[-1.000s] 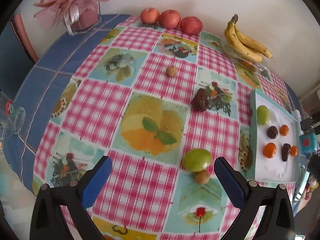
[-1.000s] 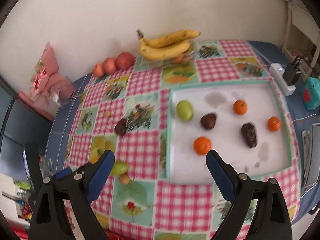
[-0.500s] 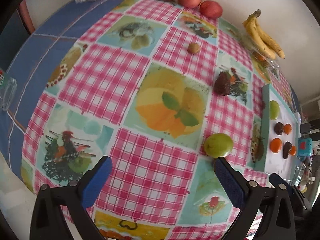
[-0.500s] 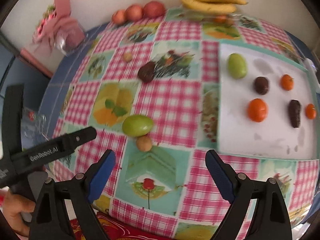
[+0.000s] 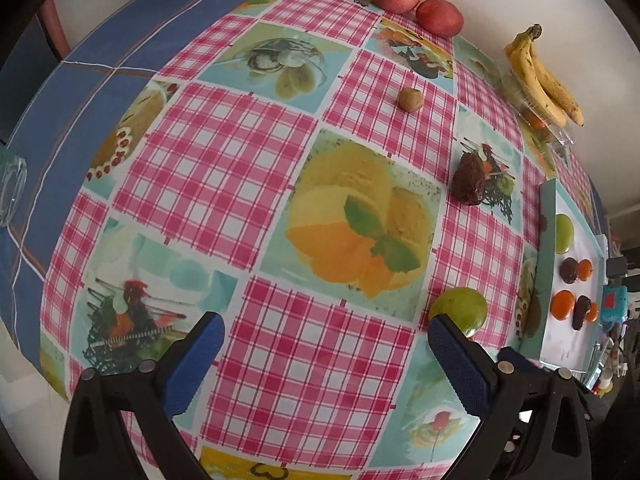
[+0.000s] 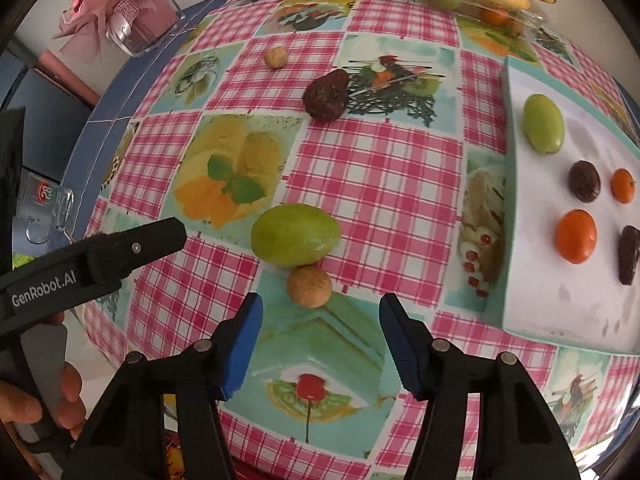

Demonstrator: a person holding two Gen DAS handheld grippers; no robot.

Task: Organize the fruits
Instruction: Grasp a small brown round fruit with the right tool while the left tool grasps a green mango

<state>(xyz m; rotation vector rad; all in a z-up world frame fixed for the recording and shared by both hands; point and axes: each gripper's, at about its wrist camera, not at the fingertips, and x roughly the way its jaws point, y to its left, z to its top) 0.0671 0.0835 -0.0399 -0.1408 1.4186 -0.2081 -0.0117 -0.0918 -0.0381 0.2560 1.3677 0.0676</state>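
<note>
Brown fruit (image 6: 309, 286) before right gripper (image 6: 320, 342)

The checked tablecloth (image 6: 384, 184) looks like smooth, slightly glossy plastic. The green fruit (image 6: 296, 235) has a smooth, waxy skin, the small tan fruit (image 6: 309, 286) a matt one. The 2 blue finger pads (image 6: 244, 344) look like ribbed rubber on matt black plastic.

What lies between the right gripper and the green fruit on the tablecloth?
In the right wrist view, a small round brown fruit lies between the open right gripper and the green fruit, touching the latter.

Both grippers had black plastic arms with silver screws and ribbed blue pads (image 6: 245, 340). The left gripper (image 6: 92, 256), at nine o'clock, bore white "GenRobot.AI" lettering. Bare fingers (image 6: 60, 396) showed at eight o'clock.
</note>
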